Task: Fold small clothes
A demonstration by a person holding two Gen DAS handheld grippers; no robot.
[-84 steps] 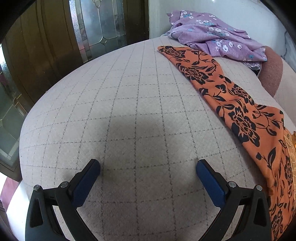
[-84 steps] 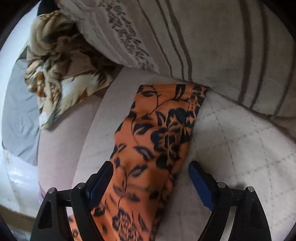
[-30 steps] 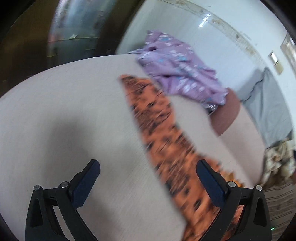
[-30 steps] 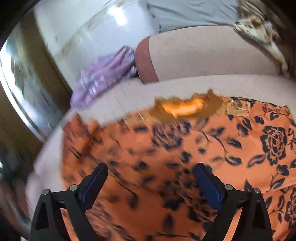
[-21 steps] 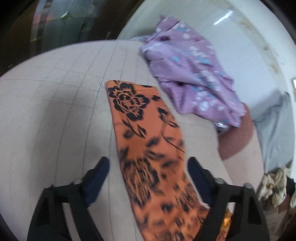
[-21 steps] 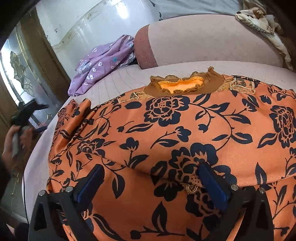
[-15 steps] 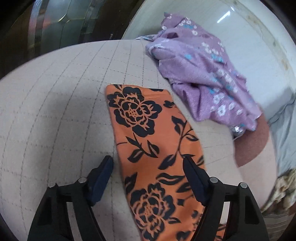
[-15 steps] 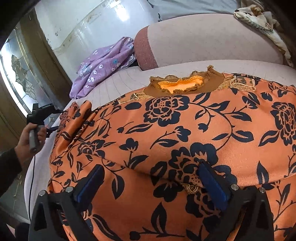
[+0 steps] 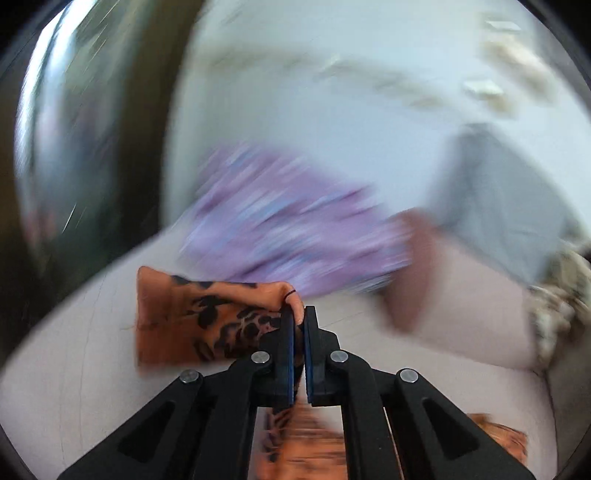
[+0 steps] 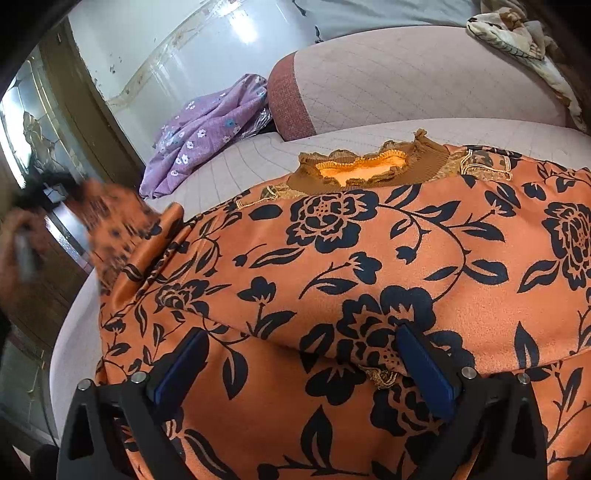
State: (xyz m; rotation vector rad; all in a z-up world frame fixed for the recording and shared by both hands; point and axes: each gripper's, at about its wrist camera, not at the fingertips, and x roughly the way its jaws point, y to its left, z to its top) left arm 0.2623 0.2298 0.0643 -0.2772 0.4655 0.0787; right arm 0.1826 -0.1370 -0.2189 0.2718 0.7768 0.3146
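Observation:
An orange top with a black flower print [image 10: 369,258] lies spread on the pale checked bed [image 10: 251,158], its brown frilled neckline [image 10: 369,168] at the far side. My left gripper [image 9: 298,321] is shut on the sleeve end [image 9: 199,314] of this top and holds it lifted; in the right wrist view the lifted sleeve [image 10: 110,218] is a blur at the left. My right gripper [image 10: 299,365] is open, its blue pads hovering low over the body of the top.
A crumpled purple flowered garment [image 10: 207,129] lies at the far side of the bed, also in the left wrist view [image 9: 288,236]. A pink bolster [image 10: 406,85] and a beige patterned cloth [image 10: 517,33] lie behind. A wooden glazed door [image 10: 37,122] stands at the left.
My left gripper has closed on the sleeve end and lifted it, swinging fast. The right gripper has stayed still, open over the top.

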